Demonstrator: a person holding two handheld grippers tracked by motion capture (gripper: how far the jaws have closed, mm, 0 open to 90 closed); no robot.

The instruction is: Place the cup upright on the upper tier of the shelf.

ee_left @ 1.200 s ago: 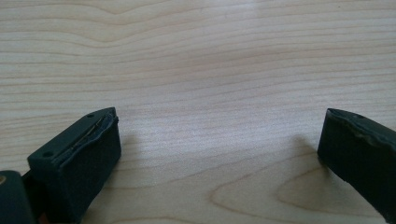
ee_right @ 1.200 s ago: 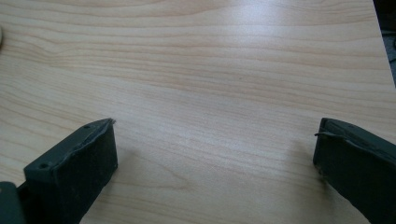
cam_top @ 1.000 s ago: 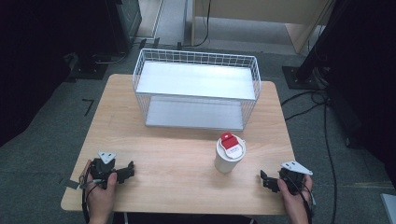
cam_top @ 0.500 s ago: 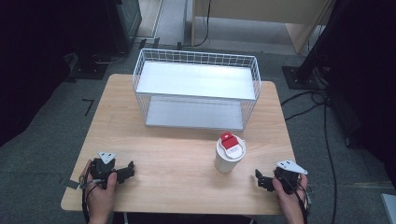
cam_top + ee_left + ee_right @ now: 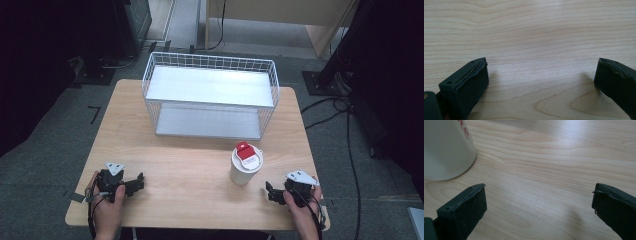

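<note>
A white paper cup point(image 5: 245, 167) with a white lid and red tab stands on the wooden table point(image 5: 190, 160), right of centre. My right gripper point(image 5: 270, 192) rests on the table just right of the cup, jaws pointing left toward it. In the right gripper view the right gripper point(image 5: 539, 197) is open with only wood between its jaws, and the cup's base point(image 5: 446, 150) sits at the upper left, apart from them. My left gripper point(image 5: 137, 181) lies near the front left edge. In the left gripper view the left gripper point(image 5: 541, 75) is open over bare wood.
A white wire basket rack point(image 5: 210, 62) with a flat upper shelf and a lower shelf stands at the back middle of the table. Dark furniture and cables point(image 5: 345, 110) lie on the grey floor around the table.
My right gripper has slid left along the table toward the cup. The left gripper and the cup have stayed put.
</note>
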